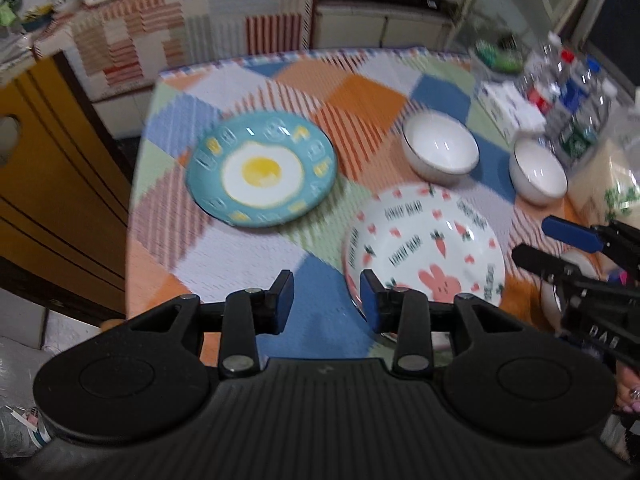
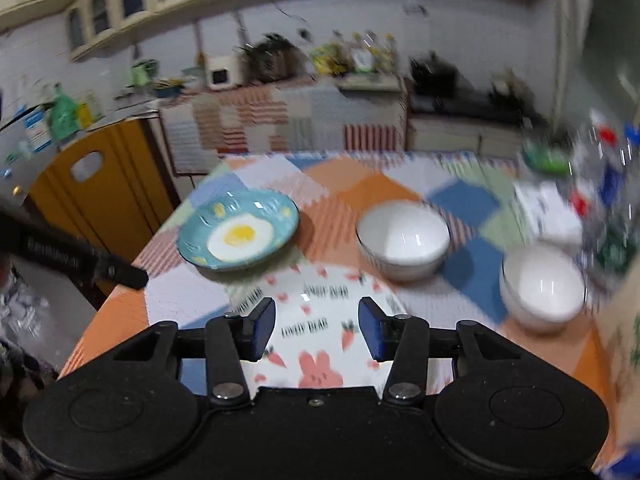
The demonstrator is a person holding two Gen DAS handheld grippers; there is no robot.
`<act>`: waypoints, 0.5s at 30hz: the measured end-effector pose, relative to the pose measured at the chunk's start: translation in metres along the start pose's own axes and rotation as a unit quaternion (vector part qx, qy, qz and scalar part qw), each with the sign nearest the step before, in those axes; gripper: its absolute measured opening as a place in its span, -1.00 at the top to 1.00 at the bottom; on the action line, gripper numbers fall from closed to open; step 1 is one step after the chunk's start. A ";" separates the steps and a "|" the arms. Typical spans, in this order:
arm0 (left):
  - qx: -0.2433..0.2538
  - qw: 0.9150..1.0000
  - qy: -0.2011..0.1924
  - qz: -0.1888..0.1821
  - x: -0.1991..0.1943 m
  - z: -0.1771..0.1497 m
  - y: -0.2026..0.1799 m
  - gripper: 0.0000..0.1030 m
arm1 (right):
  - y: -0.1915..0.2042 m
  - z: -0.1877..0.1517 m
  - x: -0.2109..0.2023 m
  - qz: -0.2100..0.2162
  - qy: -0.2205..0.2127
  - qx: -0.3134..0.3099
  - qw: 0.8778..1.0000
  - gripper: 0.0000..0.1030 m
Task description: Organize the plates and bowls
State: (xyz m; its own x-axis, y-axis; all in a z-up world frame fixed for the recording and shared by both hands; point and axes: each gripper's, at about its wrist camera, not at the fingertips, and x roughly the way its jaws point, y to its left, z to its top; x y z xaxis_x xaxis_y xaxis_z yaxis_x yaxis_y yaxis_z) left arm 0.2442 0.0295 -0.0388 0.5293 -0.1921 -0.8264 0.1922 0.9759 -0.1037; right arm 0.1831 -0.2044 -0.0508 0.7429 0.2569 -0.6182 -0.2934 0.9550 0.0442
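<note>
you are at the start of a pick, as i judge it: both claws gape wide and hold nothing. your left gripper [image 1: 327, 300] hangs over the near edge of the table [image 1: 280, 80], its right finger at the rim of the rabbit plate [image 1: 424, 248]; your right gripper [image 2: 316, 326] hovers above that same plate. the egg plate [image 1: 262, 168] lies apart to the left, the first white bowl [image 1: 440, 148] and the second white bowl [image 1: 538, 176] sit apart from each other toward the right. nothing is stacked yet. next you likely need one claw lowered so its fingers straddle a plate rim. both views are smeared by motion, the bottles [image 1: 568, 92] at the far right blur together, and the rabbit plate's near edge is hidden behind the gripper body.
</note>
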 end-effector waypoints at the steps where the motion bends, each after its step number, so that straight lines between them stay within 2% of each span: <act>1: -0.004 1.000 -0.009 0.005 -0.006 0.002 0.004 0.23 | 0.004 0.003 0.000 0.003 -0.007 -0.008 1.000 -0.08; 3: -0.014 1.000 -0.018 0.008 -0.013 0.005 0.014 0.20 | 0.011 0.010 -0.001 0.013 -0.022 -0.019 0.999 -0.27; 7: -0.030 0.999 -0.027 0.016 -0.015 0.009 0.031 0.20 | 0.024 0.020 0.008 0.030 -0.050 -0.033 0.998 -0.29; 10: -0.043 0.998 -0.030 0.016 -0.008 0.014 0.044 0.18 | 0.029 0.027 0.024 0.048 -0.070 -0.020 0.996 -0.36; 15: -0.067 0.997 -0.039 0.017 0.019 0.026 0.070 0.08 | 0.029 0.043 0.061 0.087 -0.063 0.019 0.994 -0.37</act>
State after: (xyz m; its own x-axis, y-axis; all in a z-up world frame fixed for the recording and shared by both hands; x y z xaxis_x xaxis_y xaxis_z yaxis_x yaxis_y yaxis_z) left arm 0.2890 0.0916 -0.0478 0.5977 -0.1610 -0.7854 0.0640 0.9861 -0.1535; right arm 0.2459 -0.1548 -0.0533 0.7527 0.4325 -0.4964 -0.4025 0.8989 0.1730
